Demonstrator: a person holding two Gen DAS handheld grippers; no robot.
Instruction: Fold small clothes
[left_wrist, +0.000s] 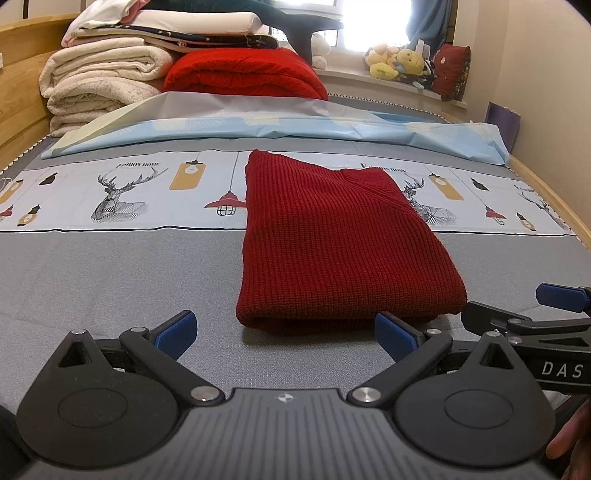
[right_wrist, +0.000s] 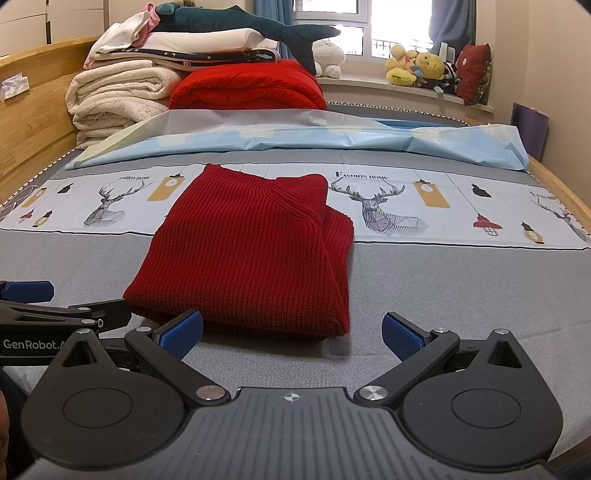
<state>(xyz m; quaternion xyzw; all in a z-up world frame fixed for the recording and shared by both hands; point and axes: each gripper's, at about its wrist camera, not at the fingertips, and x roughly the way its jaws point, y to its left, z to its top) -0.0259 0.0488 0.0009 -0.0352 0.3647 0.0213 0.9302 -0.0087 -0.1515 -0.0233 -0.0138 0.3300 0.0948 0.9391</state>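
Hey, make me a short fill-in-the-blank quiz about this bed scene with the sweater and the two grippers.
1. The knit sweater lying folded on the bed is ____ in colour.
2. Both the left gripper and the right gripper have their jaws ____.
3. Atop the blanket pile lies a plush ____.

Missing words: red; open; shark

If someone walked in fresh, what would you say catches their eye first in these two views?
The dark red knit sweater, folded on the grey bed cover, sits dead centre. Just short of its near edge wait the left gripper and right gripper, both open and empty. Behind it rises a stack of folded blankets.
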